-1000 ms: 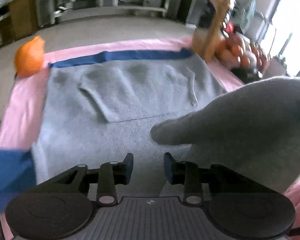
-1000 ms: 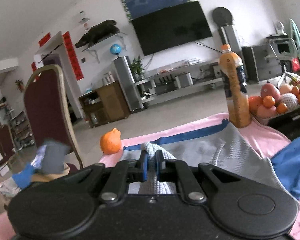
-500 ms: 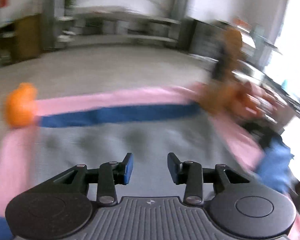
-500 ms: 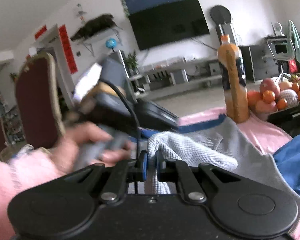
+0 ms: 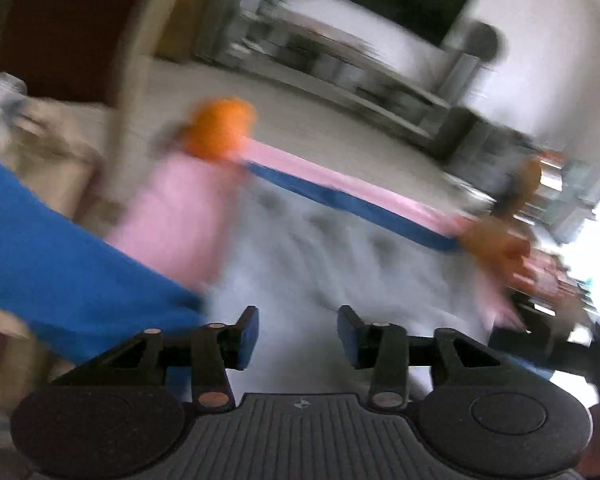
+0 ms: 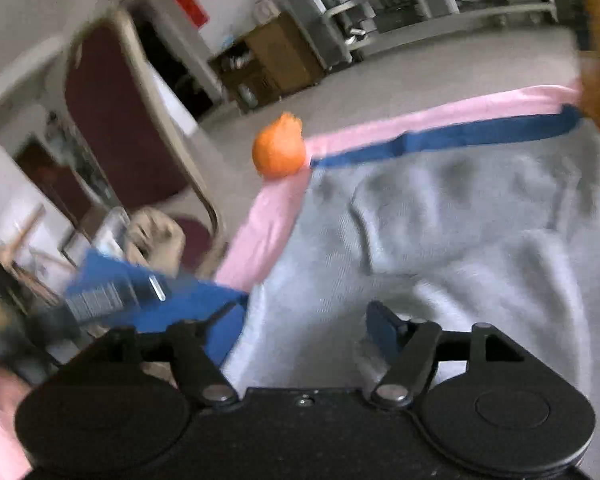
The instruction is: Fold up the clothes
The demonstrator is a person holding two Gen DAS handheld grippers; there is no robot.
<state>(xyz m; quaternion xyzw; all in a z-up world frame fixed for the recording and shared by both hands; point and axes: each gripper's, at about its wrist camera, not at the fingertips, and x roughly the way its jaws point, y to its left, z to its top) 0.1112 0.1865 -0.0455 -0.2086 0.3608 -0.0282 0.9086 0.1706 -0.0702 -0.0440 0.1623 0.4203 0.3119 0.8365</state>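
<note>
A grey knitted sweater (image 6: 440, 232) lies on a pink cloth (image 6: 260, 236), with a folded sleeve (image 6: 512, 264) laid across its body. It also shows, blurred, in the left wrist view (image 5: 320, 256). A blue garment (image 5: 64, 252) lies at the sweater's left edge and shows in the right wrist view (image 6: 180, 304) too. My left gripper (image 5: 298, 334) is open and empty above the sweater's near edge. My right gripper (image 6: 304, 320) is open and empty over the sweater's near left part.
An orange fruit (image 6: 278, 150) sits at the far left corner of the pink cloth. A blue strip (image 6: 460, 138) runs along the sweater's far edge. A juice bottle (image 6: 598, 64) stands at the far right. A dark red chair (image 6: 120, 120) stands left of the table.
My right gripper has opened and let go of the grey sleeve, which now lies on the sweater's body. Both grippers have swung left and the views are blurred by motion.
</note>
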